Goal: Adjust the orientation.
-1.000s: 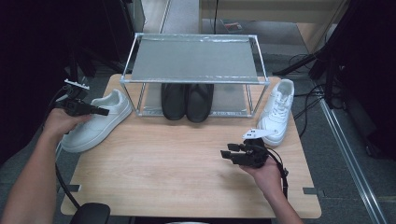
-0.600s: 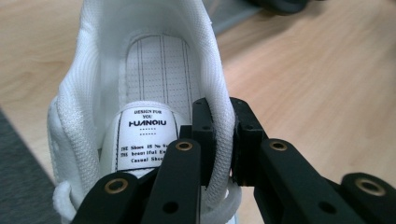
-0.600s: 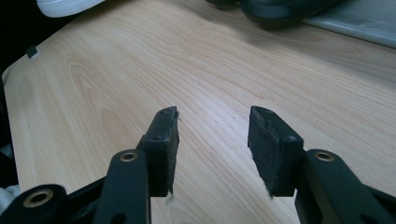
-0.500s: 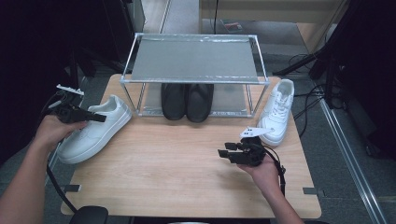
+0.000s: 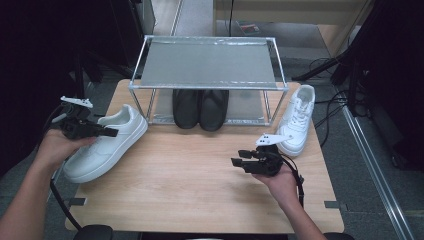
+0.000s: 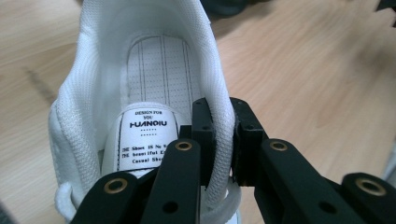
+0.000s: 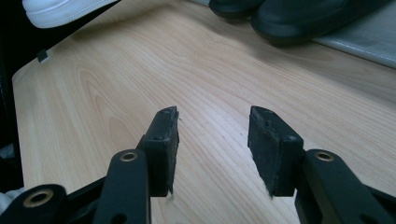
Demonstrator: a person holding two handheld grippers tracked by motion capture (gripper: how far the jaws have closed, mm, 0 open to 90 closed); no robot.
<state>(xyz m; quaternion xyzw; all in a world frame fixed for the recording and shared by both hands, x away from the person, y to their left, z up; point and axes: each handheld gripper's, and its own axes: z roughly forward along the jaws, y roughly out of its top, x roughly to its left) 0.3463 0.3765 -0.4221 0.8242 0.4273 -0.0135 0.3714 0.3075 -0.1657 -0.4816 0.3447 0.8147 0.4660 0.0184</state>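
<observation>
A white sneaker (image 5: 107, 145) is at the table's left side, toe toward the rack. My left gripper (image 5: 111, 133) is shut on its collar; in the left gripper view the jaws pinch the padded side wall of the sneaker (image 6: 154, 79), one jaw inside and one outside. The other white sneaker (image 5: 298, 119) lies at the right, beside the rack's leg. A pair of black shoes (image 5: 200, 107) sits under the metal rack (image 5: 207, 65). My right gripper (image 5: 236, 163) hovers open over the bare wood near the right sneaker, nothing between its jaws (image 7: 212, 140).
The wooden table (image 5: 190, 190) has free room in the middle and front. The rack's top shelf is bare. Cables trail on the floor to the right of the table, and each gripper drags its own cable.
My left gripper has pulled the white sneaker toward the table's left edge and slightly up, away from the rack. The right gripper has stayed in place.
</observation>
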